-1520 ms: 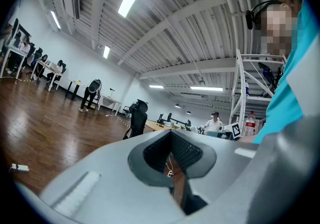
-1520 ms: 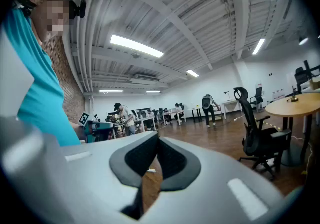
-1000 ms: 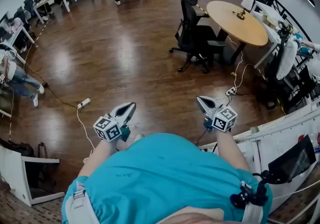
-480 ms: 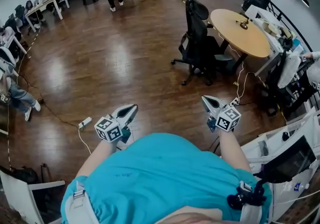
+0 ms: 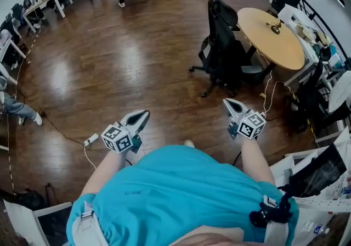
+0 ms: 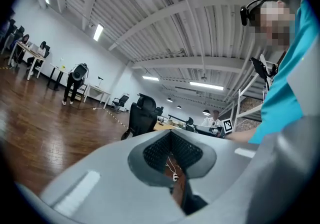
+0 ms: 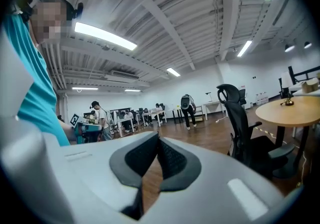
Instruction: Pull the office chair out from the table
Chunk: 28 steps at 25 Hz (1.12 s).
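**Glossy wood floor, chair at the round tabletop**

Dark, glossy wooden plank floor spreads across the open office. The black high-backed office chair stands just beside the round light-wood tabletop, well ahead of both claws. Left claw and right claw each have their jaws together, holding nothing. The chair's seat blends into shadow, and the tabletop's far side is cut off.

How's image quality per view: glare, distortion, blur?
Head view: heavy fisheye curvature, bright glare patches on the wood floor, office chair sharp. Left gripper view: dark round vignette, left gripper soft in the foreground, mosaic over a face. Right gripper view: same vignette and mosaic, ceiling lights bright, chair crisp.
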Available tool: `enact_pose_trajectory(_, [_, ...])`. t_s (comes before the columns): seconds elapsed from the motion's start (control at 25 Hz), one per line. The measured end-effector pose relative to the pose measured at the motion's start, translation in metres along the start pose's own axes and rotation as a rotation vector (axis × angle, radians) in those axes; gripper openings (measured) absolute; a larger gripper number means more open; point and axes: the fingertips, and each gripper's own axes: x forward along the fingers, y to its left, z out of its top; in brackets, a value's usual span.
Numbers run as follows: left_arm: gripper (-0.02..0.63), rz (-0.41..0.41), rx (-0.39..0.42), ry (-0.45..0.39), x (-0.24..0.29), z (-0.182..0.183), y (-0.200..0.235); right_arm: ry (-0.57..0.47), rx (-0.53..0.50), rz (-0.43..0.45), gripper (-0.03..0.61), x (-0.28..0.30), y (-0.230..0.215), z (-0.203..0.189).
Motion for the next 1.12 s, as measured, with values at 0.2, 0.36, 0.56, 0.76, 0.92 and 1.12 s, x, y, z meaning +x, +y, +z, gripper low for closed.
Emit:
enact_pose_trajectory(0.2, [0.109, 0.070, 0.017, -0.038, 0.086, 0.016, 0.015, 0.008, 0.001, 0.056, 0.000, 0.023, -0.098, 0.029])
enact_pose_trajectory(0.36, [0.109, 0.102, 0.042, -0.042, 0.149, 0.029, 0.030, -0.003, -0.037, 0.106, 0.000, 0.044, -0.161, 0.061])
enact_pose_trajectory(0.56, [0.109, 0.066, 0.050, -0.014, 0.219, 0.032, 0.049, -0.009, -0.038, 0.070, 0.000, 0.065, -0.227, 0.075])
enact_pose_trajectory(0.76, [0.109, 0.036, -0.006, 0.007, 0.256, 0.033, 0.118, -0.023, -0.054, -0.026, 0.000, 0.105, -0.282, 0.080])
enact_pose_trajectory(0.92, [0.109, -0.065, 0.013, 0.029, 0.291, 0.050, 0.175, -0.028, -0.095, -0.138, 0.000, 0.139, -0.311, 0.102])
enact_pose_trajectory(1.12, [0.109, -0.176, 0.005, 0.059, 0.333, 0.091, 0.230, -0.030, -0.155, -0.259, 0.046, 0.176, -0.344, 0.144])
